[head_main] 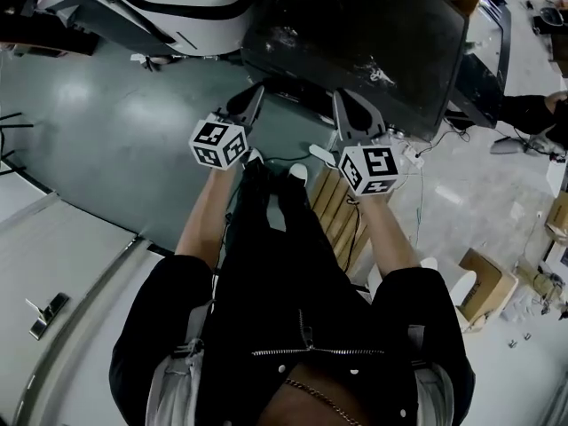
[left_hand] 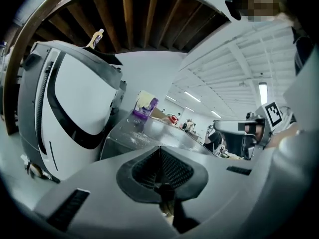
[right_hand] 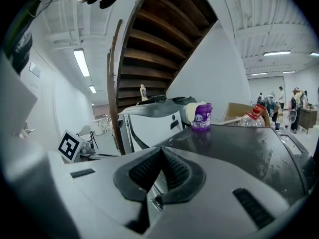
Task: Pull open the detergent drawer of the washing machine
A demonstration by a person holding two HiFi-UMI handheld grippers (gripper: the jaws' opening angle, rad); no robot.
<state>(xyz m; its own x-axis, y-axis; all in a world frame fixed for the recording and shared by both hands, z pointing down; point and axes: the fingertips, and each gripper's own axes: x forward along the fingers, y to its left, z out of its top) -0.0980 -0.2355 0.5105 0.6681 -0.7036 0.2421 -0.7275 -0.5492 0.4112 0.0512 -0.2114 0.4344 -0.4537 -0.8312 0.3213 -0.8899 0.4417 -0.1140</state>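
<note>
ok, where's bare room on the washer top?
The dark top is bare from its near edge to the purple bottle. Back edge is crowded: that bottle, a red-capped bottle, a cardboard box. The green floor left of the person is bare.

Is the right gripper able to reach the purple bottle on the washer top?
Probably yes: bare washer top lies between the right gripper and purple bottle, though its jaws are shut.

A purple bottle point(right_hand: 202, 117) is standing near a red-capped clear bottle point(right_hand: 251, 118). A wooden staircase point(right_hand: 154, 44) is rising behind them. A wooden pallet point(head_main: 342, 213) is lying on the grey floor point(head_main: 115, 140), a cardboard box point(head_main: 484, 284) sitting near it.
</note>
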